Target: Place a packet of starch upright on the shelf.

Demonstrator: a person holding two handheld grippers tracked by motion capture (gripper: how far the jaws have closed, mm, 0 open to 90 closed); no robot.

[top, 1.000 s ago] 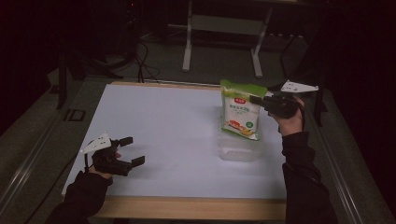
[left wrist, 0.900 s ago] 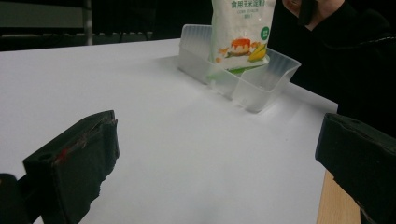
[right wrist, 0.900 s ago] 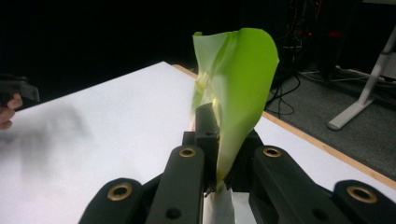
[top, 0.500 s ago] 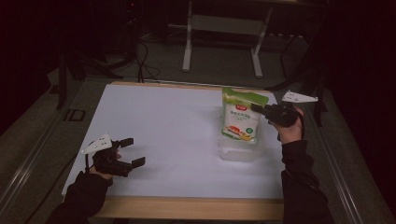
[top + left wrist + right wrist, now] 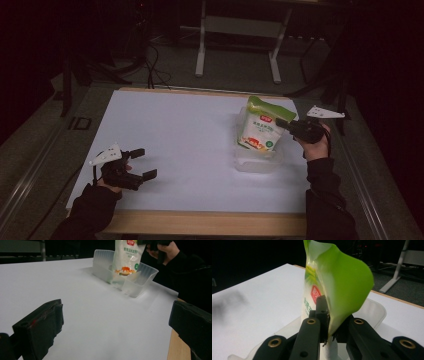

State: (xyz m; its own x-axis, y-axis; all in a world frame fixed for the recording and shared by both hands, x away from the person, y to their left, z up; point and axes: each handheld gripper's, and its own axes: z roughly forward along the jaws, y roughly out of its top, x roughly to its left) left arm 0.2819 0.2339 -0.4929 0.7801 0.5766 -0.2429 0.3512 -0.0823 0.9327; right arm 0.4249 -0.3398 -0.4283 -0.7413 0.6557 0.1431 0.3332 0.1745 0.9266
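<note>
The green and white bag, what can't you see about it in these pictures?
- Bag bottom: in the high view and left gripper view, the clear bin's cloudy wall hides whether it touches the floor of the bin.
- Bag top: cut off by the upper edge in the left gripper view.
- Small print: too tiny in the high view, curled and hidden by the right tongs in the right gripper view.

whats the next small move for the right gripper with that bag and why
Probably lower a little more, then open. The right gripper is clamped on the edge of the green-topped bag, whose bottom already sits inside the clear bin while its top leans out above the rim.
</note>
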